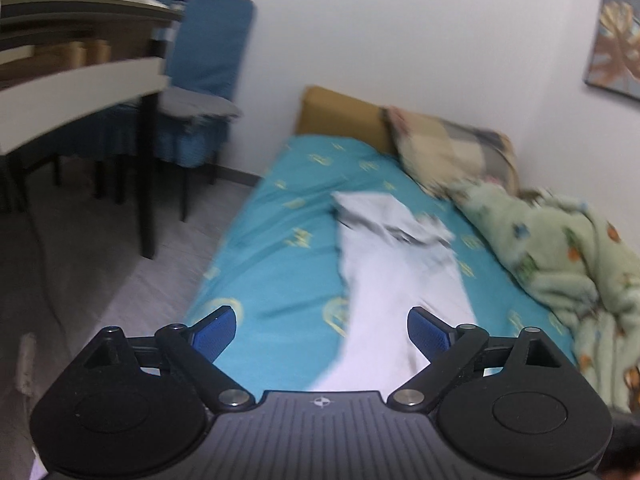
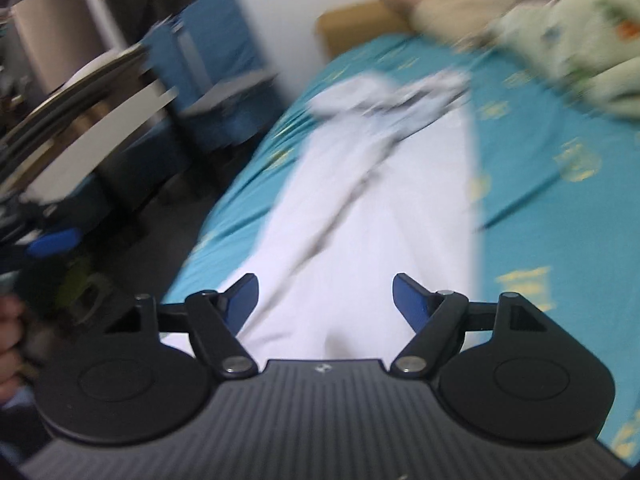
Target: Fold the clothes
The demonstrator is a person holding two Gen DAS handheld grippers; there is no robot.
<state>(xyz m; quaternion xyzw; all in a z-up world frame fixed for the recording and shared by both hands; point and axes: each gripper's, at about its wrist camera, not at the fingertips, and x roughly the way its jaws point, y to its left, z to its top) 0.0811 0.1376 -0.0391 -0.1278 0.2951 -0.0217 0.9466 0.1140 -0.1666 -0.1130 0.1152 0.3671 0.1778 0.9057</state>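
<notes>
Left wrist view: we record the left gripper (image 1: 322,334), jaws spread wide and holding nothing, above the near end of a white garment (image 1: 394,276) laid lengthwise on the bed (image 1: 276,240), its far end bunched. Also listed: a pillow (image 1: 444,148) and a green blanket (image 1: 568,256) along the wall side, a blue chair (image 1: 200,80) and a desk (image 1: 76,92) to the left. Right wrist view, heavily blurred: we record the right gripper (image 2: 324,300), jaws likewise wide apart and empty, over the same garment's near end.
</notes>
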